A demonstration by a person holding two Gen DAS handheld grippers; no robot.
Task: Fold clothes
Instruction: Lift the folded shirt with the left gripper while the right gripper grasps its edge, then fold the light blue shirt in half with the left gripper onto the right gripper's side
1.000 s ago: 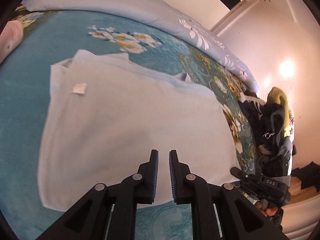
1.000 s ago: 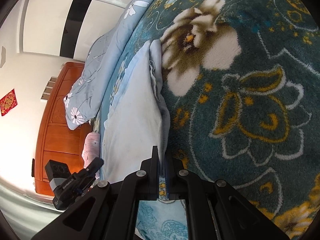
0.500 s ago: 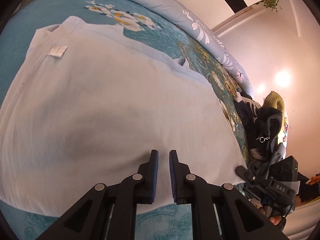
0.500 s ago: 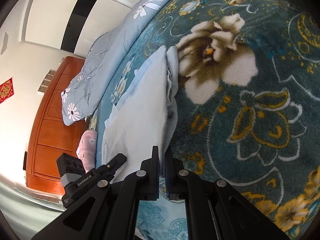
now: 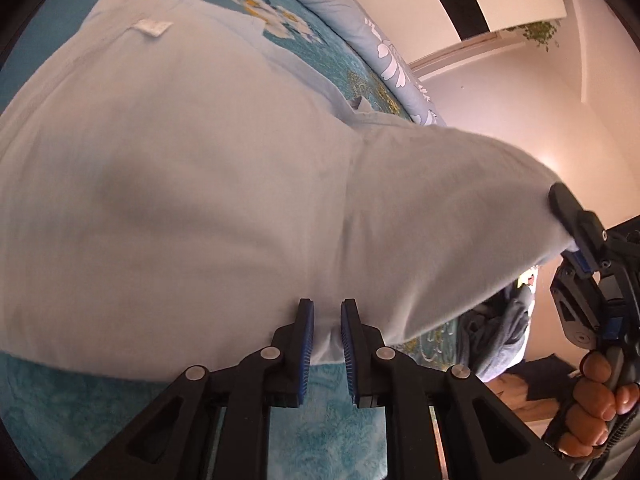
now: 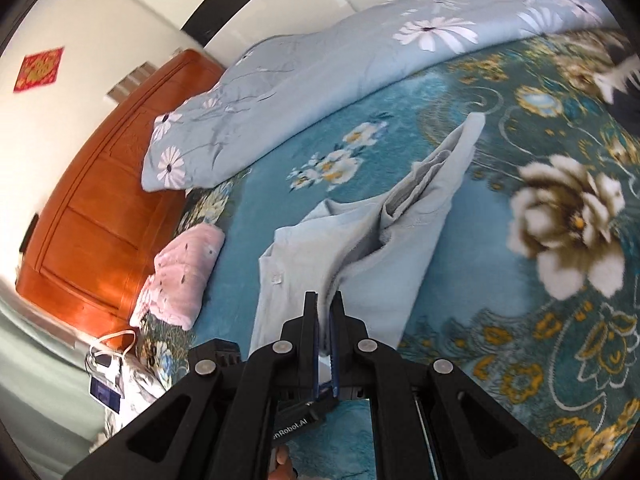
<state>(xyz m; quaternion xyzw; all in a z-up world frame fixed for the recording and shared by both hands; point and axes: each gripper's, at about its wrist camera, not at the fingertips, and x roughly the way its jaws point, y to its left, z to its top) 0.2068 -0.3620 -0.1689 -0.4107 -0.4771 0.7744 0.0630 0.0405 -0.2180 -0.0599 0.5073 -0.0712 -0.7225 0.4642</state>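
In your right wrist view, the only lettering you can read is "nRobot.AI" in white, its start cut off, on the black body of the left gripper (image 6: pixel 298 420) at the lower middle of the frame. The red square sign (image 6: pixel 39 69) on the wall at upper left carries gold marks too small to read. In your left wrist view, the white tag (image 5: pixel 153 27) on the shirt (image 5: pixel 180 168) shows no legible print.

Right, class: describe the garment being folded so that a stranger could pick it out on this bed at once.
Start at the bed's teal floral blanket. On it lies the pale blue shirt, with a small white neck label. Unlike the pink pillow and flowered quilt, it is plain and pinched in the right gripper.
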